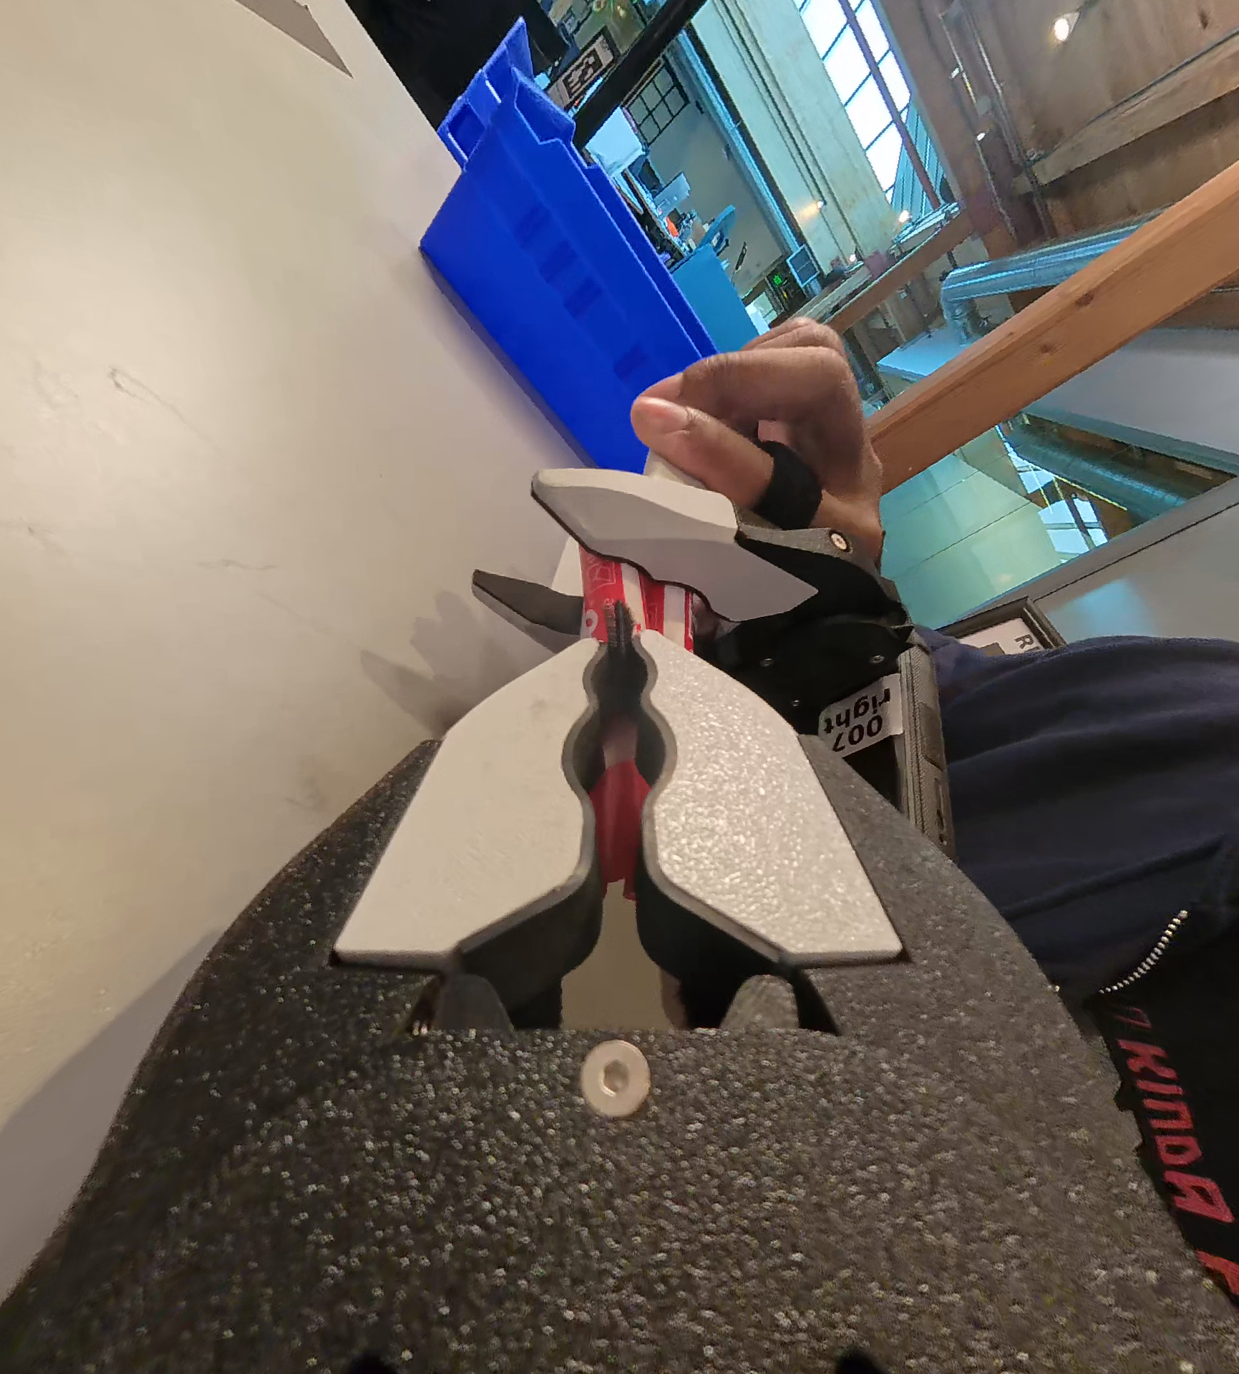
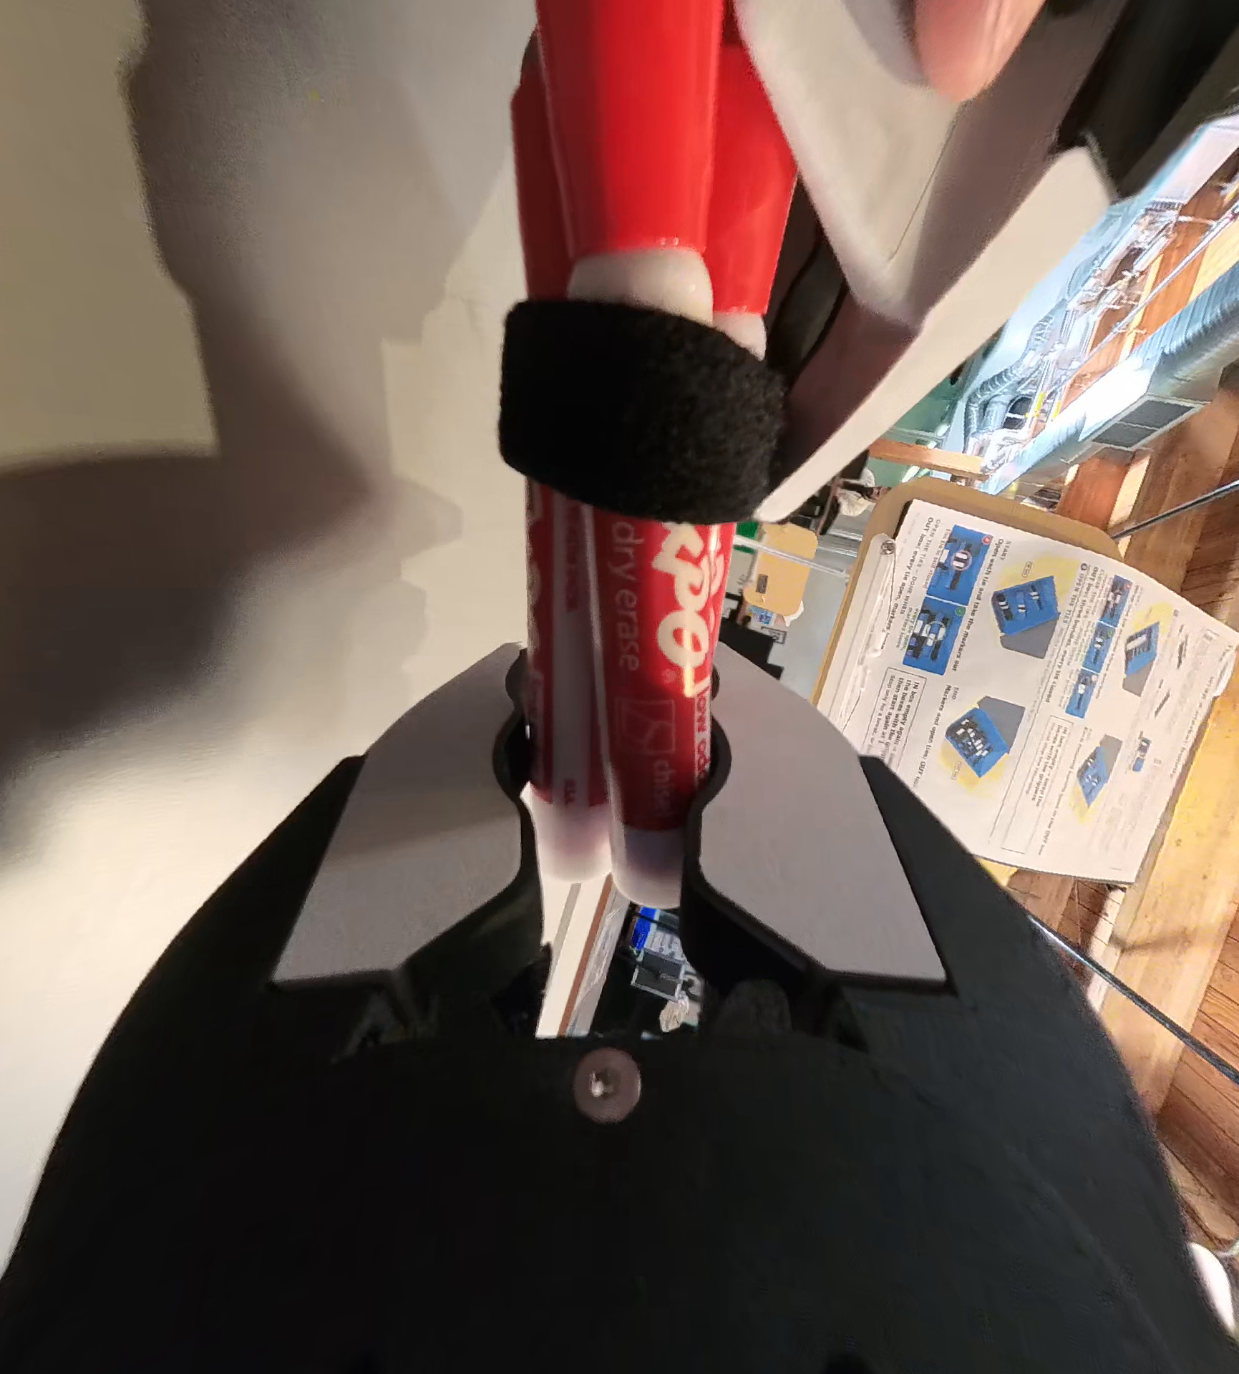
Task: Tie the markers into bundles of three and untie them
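Step in hand: working the black strap point(image 2: 638, 416) round the bundle of red markers point(image 2: 638, 669); tying or untying, can't tell from this.
Markers location: held up in the air between both tools, above the pale surface point(image 1: 155, 372), clear of the blue bin point(image 1: 564, 297).
Right tongs point(image 2: 612, 743): clamped on the marker bundle near its white butt ends, both pads against the barrels.
Left tongs point(image 1: 612, 654): nearly together, pinching a thin black strip at the tips, looks like the strap's free end.
Do it well: keep the right grip firm and steady so the barrels don't slide or fan out; pull the strap end along its own line, not sideways; keep the pinch right at the tip so the tab doesn't slip.
Risk: a marker could twist out of the bundle if the strap slackens.
Hidden: marker count, only two barrels clearly seen, third unsure.
Hidden: where the strap end overlaps or fastens.
Cut off: cap ends run out the top of the right wrist view.
Hard to make out: the red shape inside the left tongs' gap.
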The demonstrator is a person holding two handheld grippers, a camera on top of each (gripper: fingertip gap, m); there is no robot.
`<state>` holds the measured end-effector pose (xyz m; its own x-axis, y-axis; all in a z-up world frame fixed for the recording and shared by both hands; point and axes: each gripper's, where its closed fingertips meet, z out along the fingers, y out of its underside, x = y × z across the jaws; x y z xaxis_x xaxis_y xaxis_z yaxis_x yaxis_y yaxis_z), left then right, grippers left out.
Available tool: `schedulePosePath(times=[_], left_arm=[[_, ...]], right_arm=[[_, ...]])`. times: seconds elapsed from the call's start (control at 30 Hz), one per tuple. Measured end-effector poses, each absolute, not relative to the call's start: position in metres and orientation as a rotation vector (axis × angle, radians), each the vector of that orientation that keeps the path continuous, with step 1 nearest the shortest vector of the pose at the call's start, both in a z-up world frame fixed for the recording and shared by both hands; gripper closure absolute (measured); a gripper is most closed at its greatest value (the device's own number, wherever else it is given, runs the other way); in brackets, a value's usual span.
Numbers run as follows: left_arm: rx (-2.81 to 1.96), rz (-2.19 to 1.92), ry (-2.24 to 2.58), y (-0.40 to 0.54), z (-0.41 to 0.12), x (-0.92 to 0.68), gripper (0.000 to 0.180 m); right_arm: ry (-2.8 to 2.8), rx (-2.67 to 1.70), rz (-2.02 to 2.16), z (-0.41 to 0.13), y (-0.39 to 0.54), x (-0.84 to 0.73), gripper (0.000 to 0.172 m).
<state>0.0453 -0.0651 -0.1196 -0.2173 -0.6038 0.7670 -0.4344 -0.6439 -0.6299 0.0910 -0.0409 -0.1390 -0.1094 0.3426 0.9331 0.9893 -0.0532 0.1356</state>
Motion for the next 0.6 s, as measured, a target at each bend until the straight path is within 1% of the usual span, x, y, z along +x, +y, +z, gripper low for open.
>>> schedulePosePath(times=[0.33, 0.6], left_arm=[[-1.790, -2.042, 1.233, -0.061, -0.109, 0.045, 0.176], [-1.706, -2.034, 1.269, -0.062, -0.103, 0.043, 0.177]], right_arm=[[-1.438, -1.396, -1.214, -0.120, -0.037, 0.095, 0.125], [-1.349, -1.449, -1.266, -0.113, -0.039, 0.124, 0.125]])
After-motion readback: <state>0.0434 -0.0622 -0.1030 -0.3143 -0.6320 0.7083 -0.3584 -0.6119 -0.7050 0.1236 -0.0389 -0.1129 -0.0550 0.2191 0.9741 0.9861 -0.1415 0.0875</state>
